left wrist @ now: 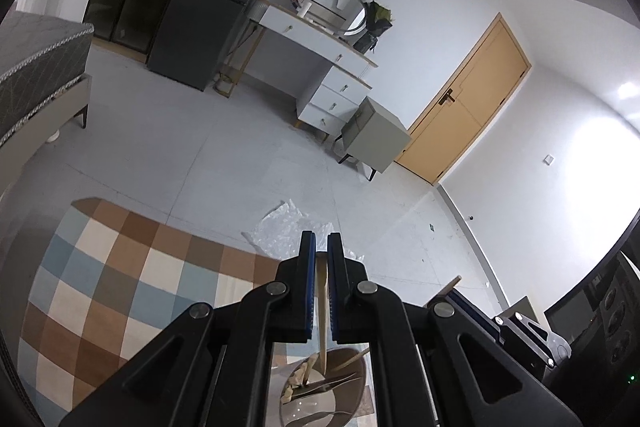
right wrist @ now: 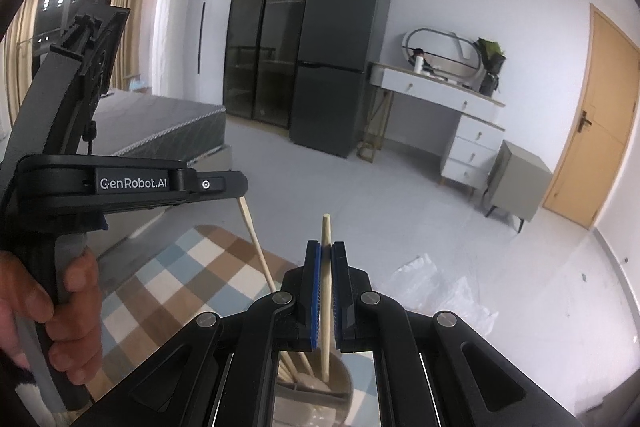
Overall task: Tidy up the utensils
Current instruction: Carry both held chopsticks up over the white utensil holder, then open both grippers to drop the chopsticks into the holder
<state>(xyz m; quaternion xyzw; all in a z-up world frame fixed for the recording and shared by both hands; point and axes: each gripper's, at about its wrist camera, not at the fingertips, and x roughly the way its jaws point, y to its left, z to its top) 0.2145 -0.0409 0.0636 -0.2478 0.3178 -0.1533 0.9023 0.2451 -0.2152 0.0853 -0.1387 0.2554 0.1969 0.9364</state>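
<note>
My left gripper (left wrist: 321,239) is shut on a thin wooden chopstick (left wrist: 321,303), which hangs down into a round grey holder (left wrist: 357,385) with several utensils in it. My right gripper (right wrist: 327,247) is shut on a second wooden chopstick (right wrist: 326,227); it stands nearly upright with its lower end in the same holder (right wrist: 347,381). In the right wrist view the left gripper (right wrist: 240,185) is at the left, held by a hand (right wrist: 64,303), and its chopstick (right wrist: 256,243) slants down to the holder. The right gripper (left wrist: 448,297) shows at the lower right of the left wrist view.
A checked rug (left wrist: 120,287) lies under the holder. A crumpled clear plastic sheet (left wrist: 280,231) lies on the grey floor. Further off stand a bed (right wrist: 160,123), a dark fridge (right wrist: 340,67), a white desk (right wrist: 460,107), a small cabinet (right wrist: 516,179) and a wooden door (right wrist: 600,115).
</note>
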